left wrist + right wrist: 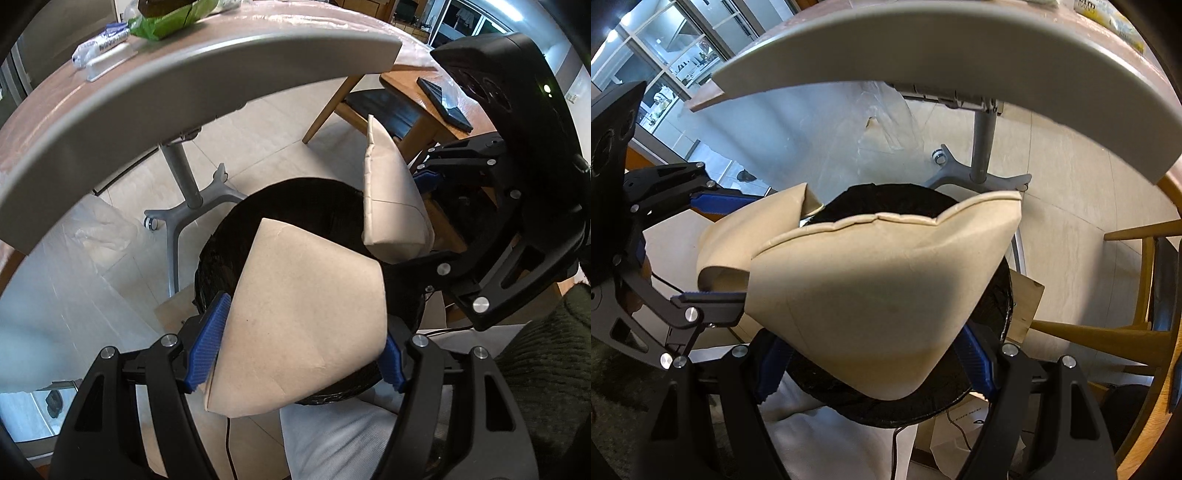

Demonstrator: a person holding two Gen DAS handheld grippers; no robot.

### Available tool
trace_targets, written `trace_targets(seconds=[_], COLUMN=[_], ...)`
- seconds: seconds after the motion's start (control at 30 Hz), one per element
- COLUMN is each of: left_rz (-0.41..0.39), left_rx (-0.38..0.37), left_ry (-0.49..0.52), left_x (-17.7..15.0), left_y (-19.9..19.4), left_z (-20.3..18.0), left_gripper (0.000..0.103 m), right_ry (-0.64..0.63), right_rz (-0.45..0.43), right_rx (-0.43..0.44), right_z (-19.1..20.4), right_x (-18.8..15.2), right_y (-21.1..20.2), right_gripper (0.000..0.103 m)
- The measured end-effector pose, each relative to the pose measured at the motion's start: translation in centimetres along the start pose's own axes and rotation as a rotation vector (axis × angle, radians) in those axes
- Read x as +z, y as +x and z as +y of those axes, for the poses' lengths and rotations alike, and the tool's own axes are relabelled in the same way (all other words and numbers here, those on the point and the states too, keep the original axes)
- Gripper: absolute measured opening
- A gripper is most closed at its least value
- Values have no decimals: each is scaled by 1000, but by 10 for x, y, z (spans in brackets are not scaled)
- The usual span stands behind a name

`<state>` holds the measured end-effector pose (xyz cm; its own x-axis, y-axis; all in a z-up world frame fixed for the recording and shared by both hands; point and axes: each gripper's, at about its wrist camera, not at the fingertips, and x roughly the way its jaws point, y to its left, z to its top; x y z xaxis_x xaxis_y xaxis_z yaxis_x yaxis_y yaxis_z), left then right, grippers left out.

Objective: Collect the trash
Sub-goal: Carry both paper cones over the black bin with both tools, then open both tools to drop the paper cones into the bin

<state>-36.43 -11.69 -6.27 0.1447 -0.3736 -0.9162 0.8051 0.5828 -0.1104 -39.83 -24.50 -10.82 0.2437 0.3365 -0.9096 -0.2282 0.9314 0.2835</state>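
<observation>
My left gripper (pixel 295 345) is shut on a tan paper cone filter (pixel 303 317) and holds it over a black-lined trash bin (pixel 295 206) on the floor. My right gripper (pixel 875 360) is shut on a second tan paper filter (pixel 879 295), also above the bin (pixel 901 201). Each gripper shows in the other's view: the right one (pixel 424 181) with its filter (pixel 391 199) at the bin's far right, the left one (pixel 713 247) with its filter (pixel 746 236) at the left.
A grey-edged table (pixel 184 92) arches overhead, with a green bag (pixel 166 20) and white wrappers (pixel 99 48) on top. Its wheeled grey leg (pixel 184 184) stands behind the bin. A wooden chair (pixel 1145 288) is at the right, clear plastic (pixel 99 232) lies on the tile floor.
</observation>
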Motion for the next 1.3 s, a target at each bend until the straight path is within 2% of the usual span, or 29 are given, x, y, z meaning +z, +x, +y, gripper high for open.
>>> trace_targets(seconds=[0.7,1.3], left_rz=[68,79], left_rx=[32,35], left_ry=[4,35], left_x=[-3,-3], left_y=[34,46], left_z=[8,9], left_gripper=[71,72], right_ry=[57,103], right_rz=[60,71], right_rx=[-9,-23], right_z=[-2,-13], right_x=[1,5], right_y=[29,36], right_gripper=[77,77])
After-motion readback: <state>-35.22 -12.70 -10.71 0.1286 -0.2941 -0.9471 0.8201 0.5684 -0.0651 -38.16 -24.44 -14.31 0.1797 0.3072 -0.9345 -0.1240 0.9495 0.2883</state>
